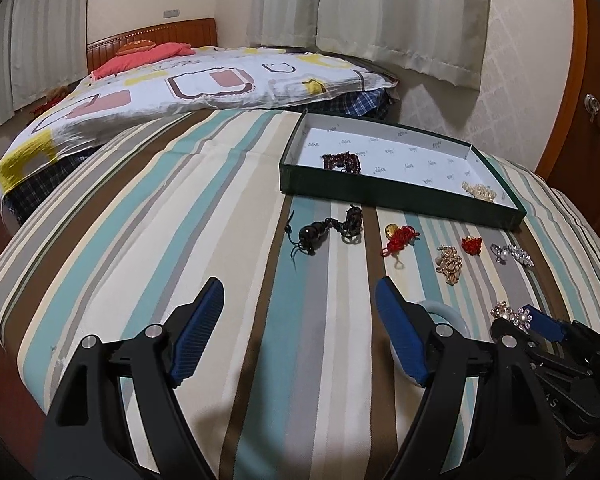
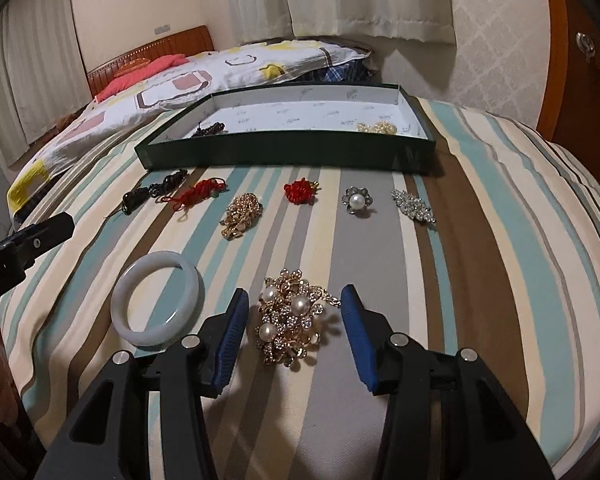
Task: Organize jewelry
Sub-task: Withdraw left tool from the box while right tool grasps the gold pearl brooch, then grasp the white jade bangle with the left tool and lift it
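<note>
Right wrist view is showing the right hand-held gripper (image 2: 290,322) straddling a gold pearl brooch (image 2: 294,322) near the bed's near edge, jaws open, pads not touching; closing comes next. Left wrist view is showing the left hand-held gripper (image 1: 300,320) wide, empty, beside the jade bangle (image 1: 452,314).

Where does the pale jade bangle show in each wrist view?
Left wrist view: the pale jade bangle sits lower right, mostly hidden behind the left gripper's right finger.
Right wrist view: the bangle lies lower left, fully visible, left of the right gripper.
Shared landmark: the dark green shallow box.
</note>
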The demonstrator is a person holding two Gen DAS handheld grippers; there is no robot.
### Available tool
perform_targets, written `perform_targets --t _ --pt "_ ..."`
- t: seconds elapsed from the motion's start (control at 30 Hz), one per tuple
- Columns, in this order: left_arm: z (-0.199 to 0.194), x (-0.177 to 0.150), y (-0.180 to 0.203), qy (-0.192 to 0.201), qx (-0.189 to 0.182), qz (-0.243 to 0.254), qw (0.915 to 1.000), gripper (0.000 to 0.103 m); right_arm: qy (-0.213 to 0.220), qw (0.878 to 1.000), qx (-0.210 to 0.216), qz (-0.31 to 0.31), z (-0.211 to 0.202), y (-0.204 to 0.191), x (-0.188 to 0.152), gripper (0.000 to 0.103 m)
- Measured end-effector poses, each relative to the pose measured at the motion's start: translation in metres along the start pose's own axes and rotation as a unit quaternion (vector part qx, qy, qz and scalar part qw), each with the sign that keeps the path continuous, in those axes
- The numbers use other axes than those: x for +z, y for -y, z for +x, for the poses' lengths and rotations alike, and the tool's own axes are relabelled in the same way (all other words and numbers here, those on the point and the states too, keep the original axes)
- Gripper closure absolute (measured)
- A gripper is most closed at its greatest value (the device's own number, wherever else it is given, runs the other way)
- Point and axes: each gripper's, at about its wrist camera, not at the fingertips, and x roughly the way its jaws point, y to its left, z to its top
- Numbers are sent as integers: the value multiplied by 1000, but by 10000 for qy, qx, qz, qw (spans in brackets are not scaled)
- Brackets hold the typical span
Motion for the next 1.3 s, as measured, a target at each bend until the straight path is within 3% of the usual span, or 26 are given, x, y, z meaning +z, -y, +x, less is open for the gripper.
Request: perform_targets --t 0.1,0.8,1.3 --pt "2 -1 2 -46 -17 -1 10000 27 -3 10000 8 -95 -2 -2 -2 79" --pt "9 -16 61 -154 -459 503 9976 22 309 9989 -232 268 -24 42 3 79" --pt "37 -34 88 -395 -334 827 9952 15 344 9983 -186 440 -22 51 3 79"
